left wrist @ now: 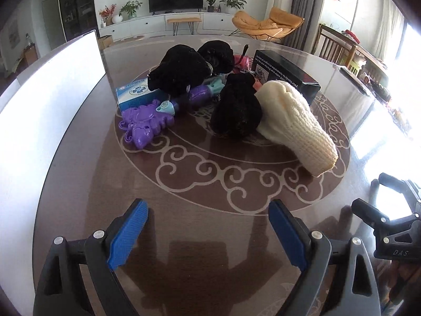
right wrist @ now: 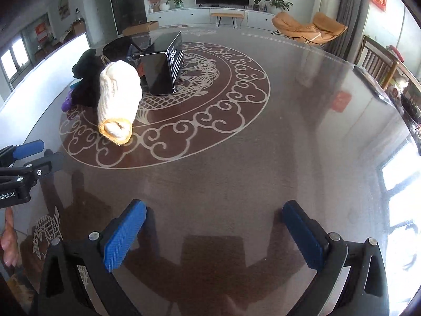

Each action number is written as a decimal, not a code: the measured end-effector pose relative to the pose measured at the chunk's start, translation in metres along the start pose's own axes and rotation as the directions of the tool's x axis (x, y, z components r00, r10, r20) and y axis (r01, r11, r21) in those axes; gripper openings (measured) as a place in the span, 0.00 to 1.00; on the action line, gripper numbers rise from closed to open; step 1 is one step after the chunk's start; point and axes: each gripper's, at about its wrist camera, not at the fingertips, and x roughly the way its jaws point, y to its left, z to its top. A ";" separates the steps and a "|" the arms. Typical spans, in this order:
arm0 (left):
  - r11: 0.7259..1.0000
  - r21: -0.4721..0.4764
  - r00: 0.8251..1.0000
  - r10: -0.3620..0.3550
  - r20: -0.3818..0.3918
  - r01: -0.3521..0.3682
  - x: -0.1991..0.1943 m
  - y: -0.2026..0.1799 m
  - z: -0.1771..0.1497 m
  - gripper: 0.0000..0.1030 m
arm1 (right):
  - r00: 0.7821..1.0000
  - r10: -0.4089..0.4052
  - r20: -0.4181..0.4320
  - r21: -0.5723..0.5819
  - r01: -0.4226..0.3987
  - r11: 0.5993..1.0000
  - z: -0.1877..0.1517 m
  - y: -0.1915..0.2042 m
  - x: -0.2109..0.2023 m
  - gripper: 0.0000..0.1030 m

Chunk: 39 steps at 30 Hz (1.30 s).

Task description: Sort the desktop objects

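A pile of objects sits at the far side of the round table. A cream knitted hat (left wrist: 294,123) (right wrist: 118,102) lies on its side nearest me. Beside it is a black fuzzy hat (left wrist: 236,108), with two more black hats (left wrist: 179,71) behind. A purple plastic toy (left wrist: 143,125), a blue-white box (left wrist: 136,93) and a black box (left wrist: 286,75) (right wrist: 163,68) lie around them. My left gripper (left wrist: 208,210) is open and holds nothing, well short of the pile. My right gripper (right wrist: 214,210) is open over bare table, to the right of the hat.
A white panel (left wrist: 52,100) stands along the table's left edge. The table (right wrist: 289,137) is dark glass with a scroll pattern. A wooden chair (right wrist: 379,60) stands at the right. The right gripper's body (left wrist: 394,223) shows at the left view's right edge.
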 end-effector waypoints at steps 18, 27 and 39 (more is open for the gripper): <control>0.999 0.045 0.999 0.016 0.028 -0.017 0.003 0.003 0.000 0.98 | 0.999 -0.016 0.036 0.022 0.015 1.000 0.001 0.008 0.005 1.00; 0.999 0.045 0.999 0.016 0.028 -0.018 0.003 0.004 0.000 0.98 | 0.999 -0.015 0.036 0.022 0.015 1.000 0.001 0.008 0.006 1.00; 0.999 0.044 0.999 0.017 0.028 -0.018 0.004 0.004 0.000 0.98 | 0.999 -0.015 0.037 0.022 0.014 1.000 0.001 0.008 0.006 1.00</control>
